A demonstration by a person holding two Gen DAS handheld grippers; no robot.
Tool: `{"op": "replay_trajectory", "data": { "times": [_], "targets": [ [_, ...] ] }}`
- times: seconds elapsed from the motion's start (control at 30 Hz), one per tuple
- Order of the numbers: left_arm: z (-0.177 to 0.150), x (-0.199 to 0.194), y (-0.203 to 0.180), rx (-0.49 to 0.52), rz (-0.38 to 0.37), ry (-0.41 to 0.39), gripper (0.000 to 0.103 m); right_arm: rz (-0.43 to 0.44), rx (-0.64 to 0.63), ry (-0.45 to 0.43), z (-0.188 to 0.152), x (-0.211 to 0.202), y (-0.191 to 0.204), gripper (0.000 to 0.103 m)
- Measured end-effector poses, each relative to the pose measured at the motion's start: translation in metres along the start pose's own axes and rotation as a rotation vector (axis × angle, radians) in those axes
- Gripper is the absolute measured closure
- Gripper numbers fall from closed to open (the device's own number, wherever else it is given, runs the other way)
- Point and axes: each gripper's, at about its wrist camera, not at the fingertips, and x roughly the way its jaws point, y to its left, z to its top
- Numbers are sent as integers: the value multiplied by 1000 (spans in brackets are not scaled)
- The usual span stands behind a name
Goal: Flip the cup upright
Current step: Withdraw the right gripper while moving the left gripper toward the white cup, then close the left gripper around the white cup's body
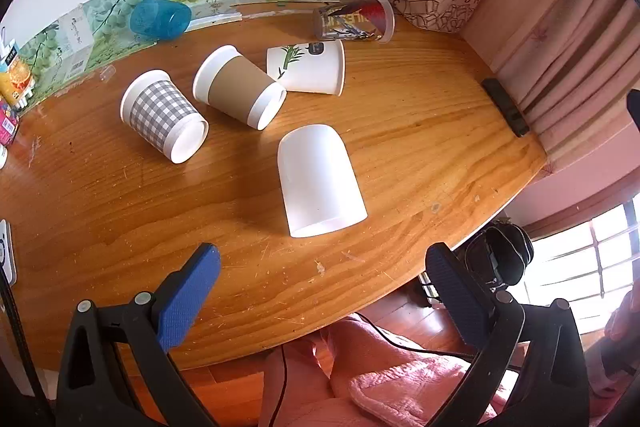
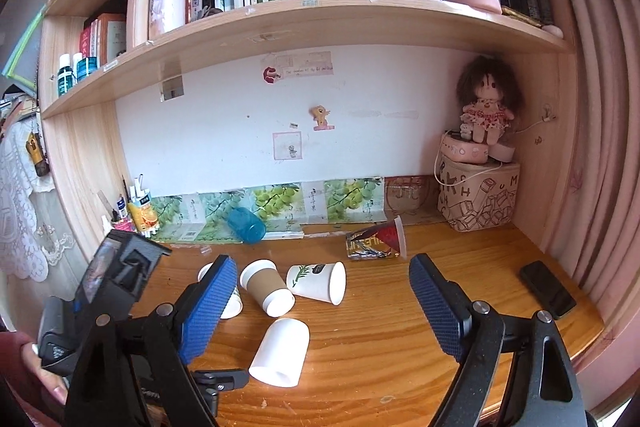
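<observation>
Several cups lie on their sides on the wooden desk (image 1: 420,131). A plain white cup (image 1: 318,181) lies nearest, its mouth toward me; it also shows in the right wrist view (image 2: 282,351). Behind it lie a grey checked cup (image 1: 164,115), a brown-sleeved cup (image 1: 240,93), a white cup with a bamboo print (image 1: 310,67), a clear printed cup (image 1: 354,19) and a blue cup (image 1: 160,18). My left gripper (image 1: 320,255) is open and empty just short of the white cup. My right gripper (image 2: 320,275) is open and empty, above the desk's front.
A black phone (image 2: 548,289) lies at the desk's right edge. A patterned bag (image 2: 478,197) with a doll (image 2: 486,111) on top stands in the back right corner. Cartons and pens (image 2: 136,213) stand at the back left. Bookshelves hang above.
</observation>
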Motion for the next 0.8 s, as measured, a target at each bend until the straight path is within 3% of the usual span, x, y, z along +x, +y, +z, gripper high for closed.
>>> {"op": "replay_trajectory", "data": {
  "times": [0.07,0.33,0.8],
  "targets": [
    [1,6,-2,-17,-3,3,1,14,5,-6,1,-4,-4,0],
    [0,37,-18,-76,23,46,1,76,33,17,6,-5,-30,0],
    [10,82,-25,-273,99,47,1,295,-144,73,7,9,-54,0]
  ]
}}
